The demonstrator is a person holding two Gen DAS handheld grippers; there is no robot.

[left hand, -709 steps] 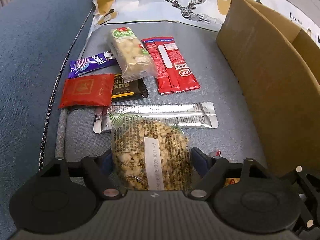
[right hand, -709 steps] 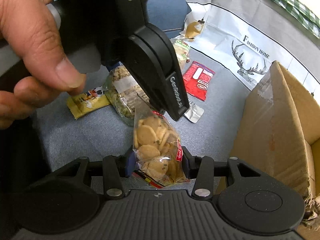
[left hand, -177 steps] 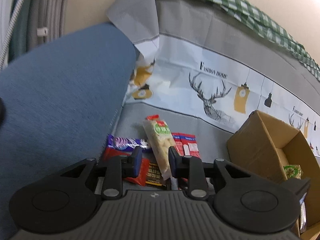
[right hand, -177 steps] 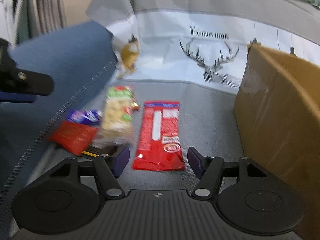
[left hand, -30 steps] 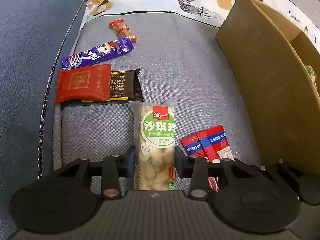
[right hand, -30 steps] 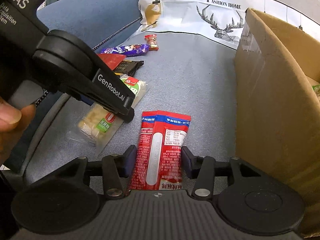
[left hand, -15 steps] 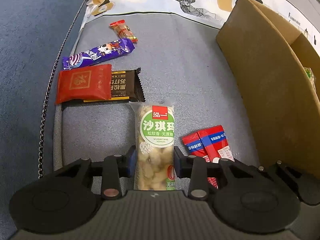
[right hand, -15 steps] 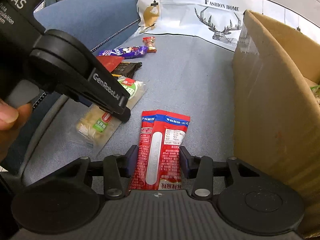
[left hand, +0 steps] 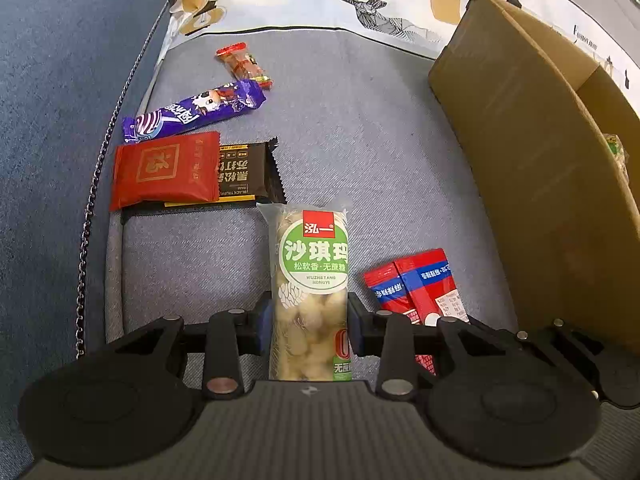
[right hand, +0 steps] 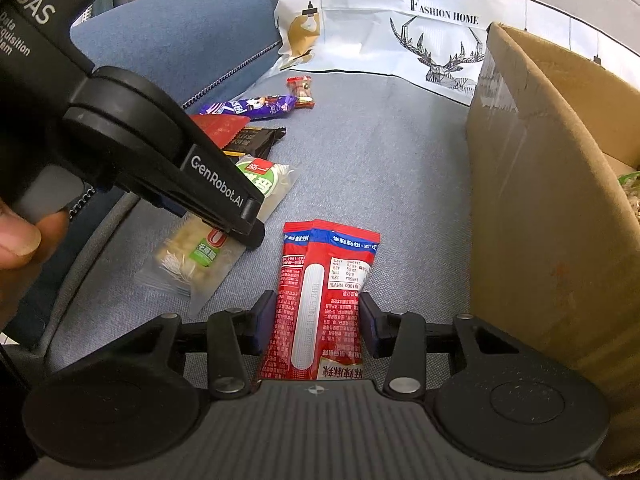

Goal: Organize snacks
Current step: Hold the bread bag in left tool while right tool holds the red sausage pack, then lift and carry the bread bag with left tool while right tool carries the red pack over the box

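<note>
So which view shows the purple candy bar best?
The left wrist view: the purple candy bar lies fully visible there, print legible, beside the small red candy. The right wrist view shows it smaller, farther off, its left end cut by the left gripper's body.

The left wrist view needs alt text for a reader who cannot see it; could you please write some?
The left gripper clamps a clear pack of puffed-rice cake on a blue-grey cushion. Four snacks lie beyond, a red sachet and cardboard box right.

Left hand-held gripper [left hand: 308, 322] and right hand-held gripper [right hand: 318, 322], both angled down, jaws clamped.
</note>
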